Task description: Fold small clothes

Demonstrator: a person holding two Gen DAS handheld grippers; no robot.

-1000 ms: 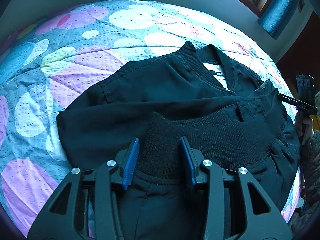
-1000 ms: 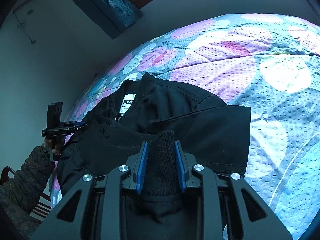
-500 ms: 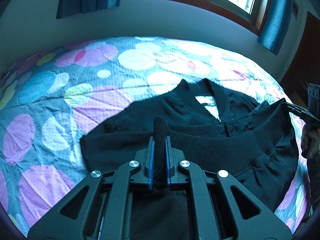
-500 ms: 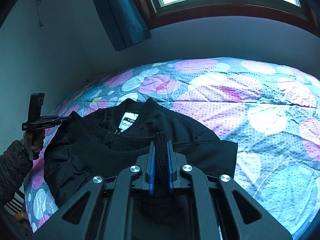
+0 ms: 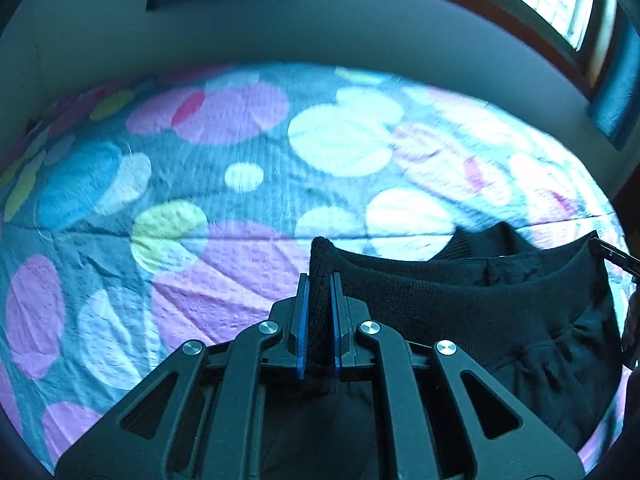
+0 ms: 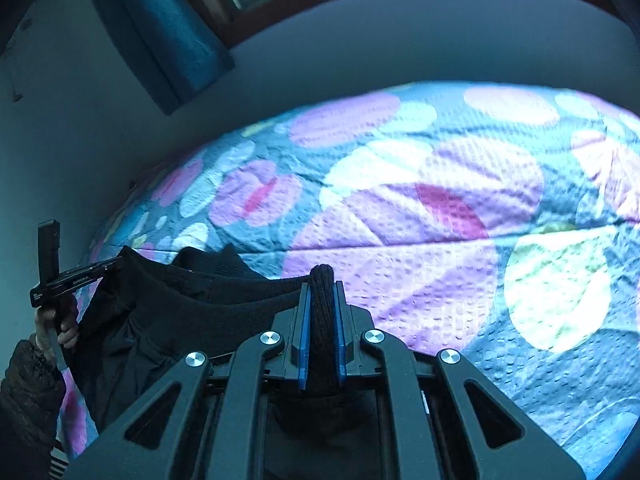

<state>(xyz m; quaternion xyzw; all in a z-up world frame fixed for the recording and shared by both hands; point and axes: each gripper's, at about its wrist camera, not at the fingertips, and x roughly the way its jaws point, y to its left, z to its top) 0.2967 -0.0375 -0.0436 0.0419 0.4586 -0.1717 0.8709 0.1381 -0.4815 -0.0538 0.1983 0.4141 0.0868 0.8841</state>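
In the left wrist view, the polka-dot bedspread [image 5: 168,184] fills the left and centre of the frame, the left gripper [image 5: 318,312] at lower centre is clamped tight on the ribbed hem of the black jacket [image 5: 472,304], and the jacket stretches away to the right edge, where the tip of the right gripper [image 5: 612,254] pinches the hem's other corner. In the right wrist view, the left gripper [image 6: 94,272] appears at the left edge in a hand [image 6: 60,324], the jacket [image 6: 168,312] sags between the two tools at lower left, and the right gripper [image 6: 322,312] at lower centre is closed on the ribbed hem, with the bedspread [image 6: 500,240] spreading to the right.
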